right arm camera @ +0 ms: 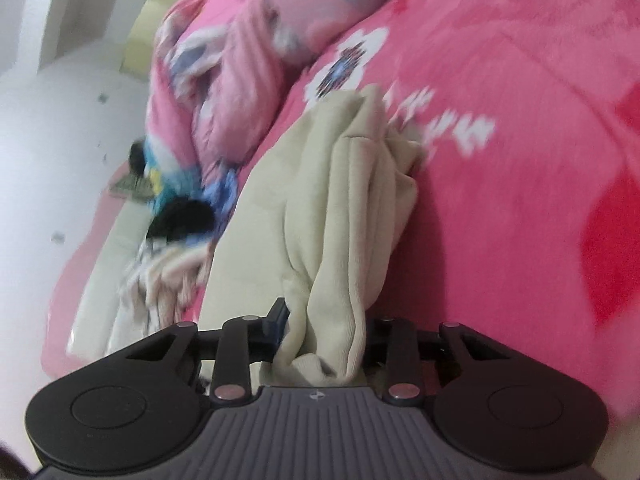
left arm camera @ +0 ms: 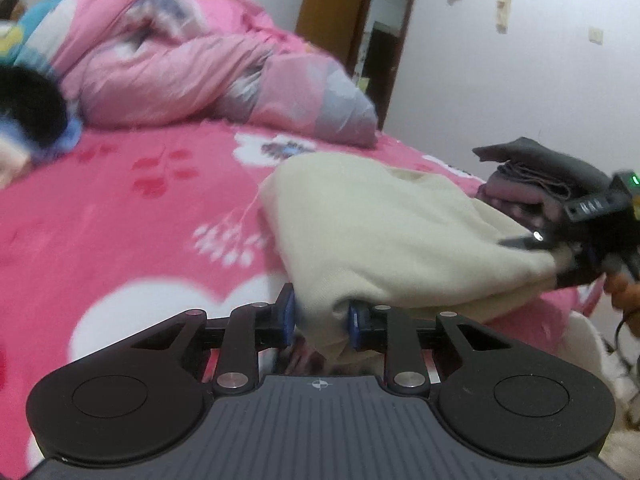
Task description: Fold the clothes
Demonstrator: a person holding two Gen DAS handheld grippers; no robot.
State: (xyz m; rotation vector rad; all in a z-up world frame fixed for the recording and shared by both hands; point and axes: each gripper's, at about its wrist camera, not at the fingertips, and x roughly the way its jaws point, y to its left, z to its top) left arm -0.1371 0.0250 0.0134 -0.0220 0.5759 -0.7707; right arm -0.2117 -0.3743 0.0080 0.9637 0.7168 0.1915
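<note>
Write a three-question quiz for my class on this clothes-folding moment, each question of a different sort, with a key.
1. True or false: the cream garment lies flat and untouched on the pink bedspread.
2. What sits beyond the cream garment, near the bed's edge? A) a folded stack of dark clothes B) a laundry basket C) a pair of shoes
3. Fill in: the left gripper and the right gripper each have ____ bunched between their fingers.

Key:
1. False; both grippers hold it.
2. A, the folded stack of dark clothes.
3. cream fabric
</note>
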